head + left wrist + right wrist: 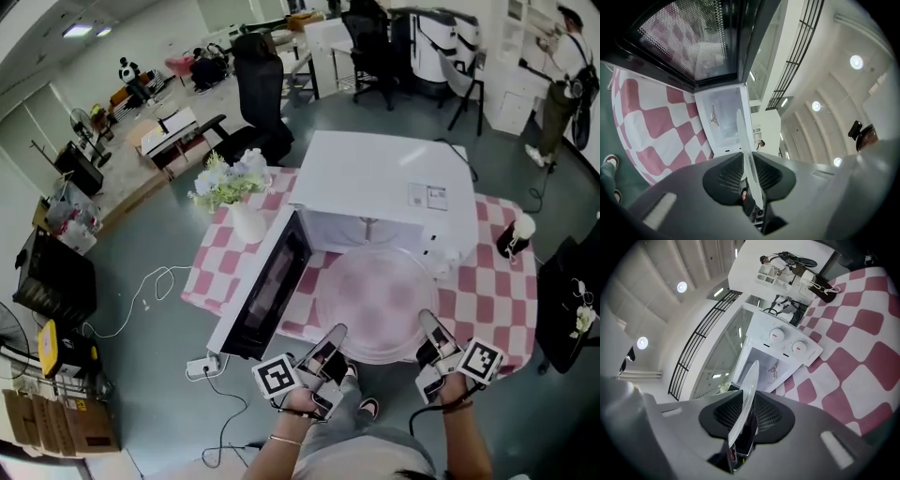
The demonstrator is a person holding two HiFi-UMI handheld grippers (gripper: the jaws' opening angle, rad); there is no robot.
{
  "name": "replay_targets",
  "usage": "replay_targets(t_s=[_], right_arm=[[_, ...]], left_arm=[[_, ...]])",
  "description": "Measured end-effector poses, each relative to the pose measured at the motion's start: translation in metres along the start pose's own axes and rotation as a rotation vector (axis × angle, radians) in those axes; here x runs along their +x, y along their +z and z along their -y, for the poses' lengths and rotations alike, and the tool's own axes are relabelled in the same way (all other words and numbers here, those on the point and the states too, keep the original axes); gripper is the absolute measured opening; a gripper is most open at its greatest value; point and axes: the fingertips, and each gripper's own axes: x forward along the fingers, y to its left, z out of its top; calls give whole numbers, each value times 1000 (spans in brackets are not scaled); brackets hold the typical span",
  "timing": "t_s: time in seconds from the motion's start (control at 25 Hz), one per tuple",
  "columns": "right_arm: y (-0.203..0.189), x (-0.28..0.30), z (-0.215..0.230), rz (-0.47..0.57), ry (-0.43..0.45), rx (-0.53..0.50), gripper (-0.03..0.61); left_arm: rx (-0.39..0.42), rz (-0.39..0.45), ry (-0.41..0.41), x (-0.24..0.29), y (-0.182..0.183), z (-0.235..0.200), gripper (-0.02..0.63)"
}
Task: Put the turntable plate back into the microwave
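Note:
The clear glass turntable plate (377, 302) hangs level in front of the white microwave (384, 192), whose door (267, 289) stands swung open to the left. My left gripper (335, 339) is shut on the plate's near-left rim, my right gripper (427, 326) on its near-right rim. In the left gripper view the turntable plate (749, 161) runs edge-on between the left gripper's (746, 164) jaws, with the microwave's (723, 119) open cavity beyond. The right gripper view shows the turntable plate (745, 404) edge-on in the right gripper (746, 408), and the microwave's (776, 357) cavity with the two dials above it.
The microwave stands on a table with a pink-and-white checked cloth (487, 291). A white vase of flowers (239, 192) sits left of the door; a small dark bottle (514, 239) stands at the right. Cables and a power strip (199, 367) lie on the floor at the left.

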Motion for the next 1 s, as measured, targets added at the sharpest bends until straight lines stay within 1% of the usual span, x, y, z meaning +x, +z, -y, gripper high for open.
replay_targets(t_s=[0.08, 0.12, 0.2, 0.28, 0.44, 0.68, 0.8, 1.0], right_arm=[[1, 17, -19, -8, 149, -11, 80], [2, 24, -26, -15, 206, -18, 80], [5, 36, -30, -29, 245, -31, 80], [5, 45, -27, -43, 253, -33, 80], [3, 63, -9, -66, 258, -45, 80], [-1, 89, 11, -82, 258, -44, 80], [0, 100, 14, -90, 261, -52, 80], [3, 110, 21, -101, 247, -53, 80]], left_arm=[[-33, 22, -10, 1, 3, -3, 49], [-37, 31, -12, 2, 4, -5, 48], [-49, 53, -16, 5, 8, -10, 46], [-73, 78, -15, 6, 10, -17, 46], [-83, 110, -14, 11, 12, -39, 43], [-152, 172, -50, 18, 16, -70, 43], [-177, 199, -69, 21, 19, -79, 44], [-206, 225, -76, 27, 22, -86, 44]])
